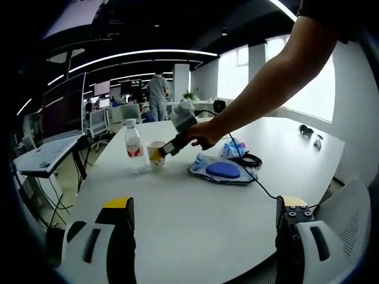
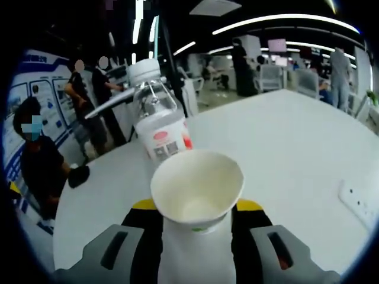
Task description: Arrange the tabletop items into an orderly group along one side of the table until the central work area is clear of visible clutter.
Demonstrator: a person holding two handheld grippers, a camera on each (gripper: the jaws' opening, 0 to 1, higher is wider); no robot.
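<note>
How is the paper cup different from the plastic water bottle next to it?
The white paper cup is short, wide and open-topped; the clear plastic water bottle is taller, narrower and closed with a white cap. The right gripper holds the cup between its jaws, while the bottle stands free. Both sit on the white table.

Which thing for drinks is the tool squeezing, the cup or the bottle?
The paper cup. The right tool has its jaws pressed on both sides of it. The water bottle just stands behind it on the table, untouched.
</note>
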